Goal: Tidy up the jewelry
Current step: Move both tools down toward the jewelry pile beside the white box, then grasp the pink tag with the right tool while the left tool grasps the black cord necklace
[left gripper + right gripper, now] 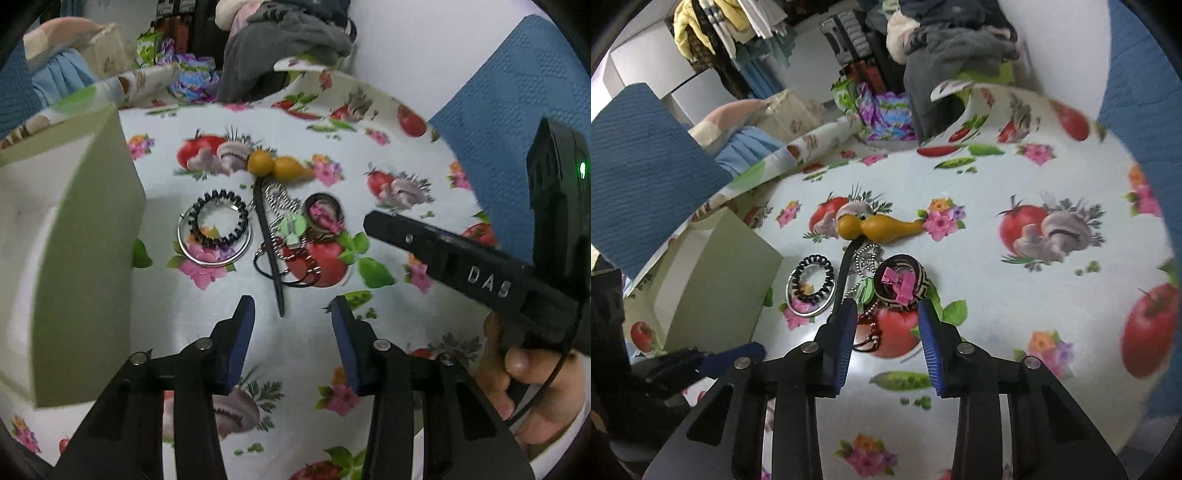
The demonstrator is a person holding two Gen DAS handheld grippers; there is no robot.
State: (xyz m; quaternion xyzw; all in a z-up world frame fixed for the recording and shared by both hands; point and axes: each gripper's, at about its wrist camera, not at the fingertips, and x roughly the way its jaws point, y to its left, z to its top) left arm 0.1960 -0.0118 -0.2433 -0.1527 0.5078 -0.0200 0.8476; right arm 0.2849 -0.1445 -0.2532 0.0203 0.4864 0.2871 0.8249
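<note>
We take the pale green box as our landmark; it is the largest thing on the surface and stands open at the far left of both views. Just to the right of the box lies the jewelry, in one small cluster: a silver bangle with a black spiral hair tie inside its ring, then a dark stick with a yellow gourd-shaped head, then a ball chain, and farthest from the box a patterned bangle with a small pink piece in it.

The stick lies with its long axis pointing away from us, its yellow head far and its thin tip near.

The left tool is half open with nothing between its blue pads, and the tip of the stick is just beyond it. The right tool is also partly open and empty; the patterned bangle and the chain lie just past its tips, so we judge it nearer to that side of the cluster.

The left view shows the right tool from the side, and the hand holding it. The right view shows the woven pattern of the bangle more clearly.
</note>
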